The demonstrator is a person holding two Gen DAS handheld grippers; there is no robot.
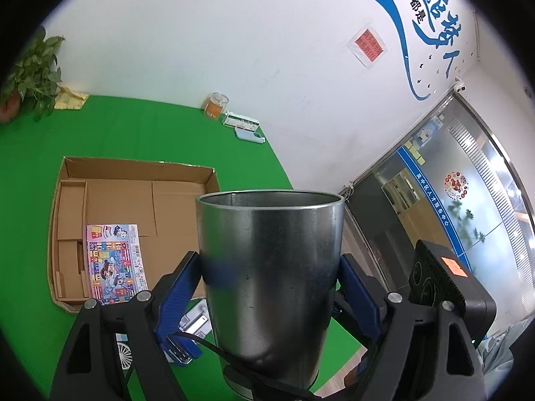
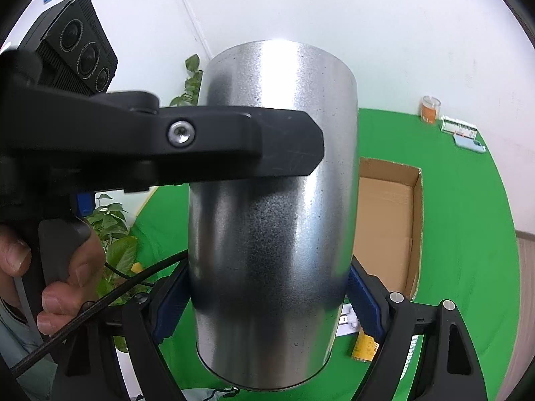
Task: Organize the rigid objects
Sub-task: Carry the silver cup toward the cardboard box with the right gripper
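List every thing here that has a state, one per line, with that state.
Metal bucket: upright, open top, lifted off the table, gripped from two sides.
Left gripper: jaws shut on the bucket's sides.
Right gripper: jaws shut on the bucket's sides.
Cardboard box: open, nearly empty.
Colourful packet: lying flat in the box.
Orange jar: upright, lid on.

Booklet (image 1: 115,262) in box (image 1: 133,167); box on table (image 1: 133,133), jar (image 1: 216,104) behind

One metal cup (image 1: 271,277), one cardboard box (image 1: 133,180) at left with one colourful card (image 1: 115,262) inside, one orange jar (image 1: 215,105) up top, two potted plants (image 2: 115,234).
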